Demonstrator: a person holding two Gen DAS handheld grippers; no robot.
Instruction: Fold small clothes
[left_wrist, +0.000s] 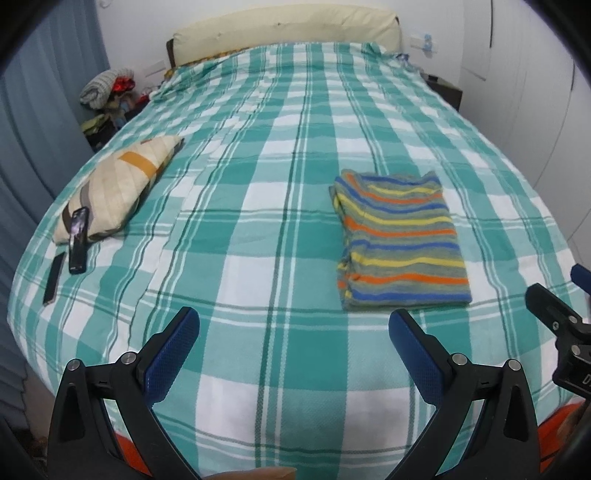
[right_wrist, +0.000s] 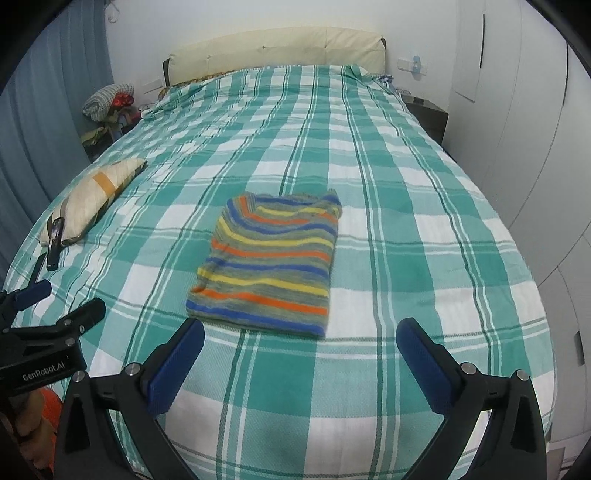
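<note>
The striped garment (left_wrist: 400, 240) is seen lying folded flat on the green plaid bedspread (left_wrist: 258, 166), ahead and to the right of the left gripper (left_wrist: 293, 328), whose fingers are held wide apart over bare cloth. From the right gripper (right_wrist: 299, 339), equally spread and holding nothing, it is found just ahead, slightly left. A cushion (left_wrist: 114, 188) and phone (left_wrist: 78, 240) are set far left.
</note>
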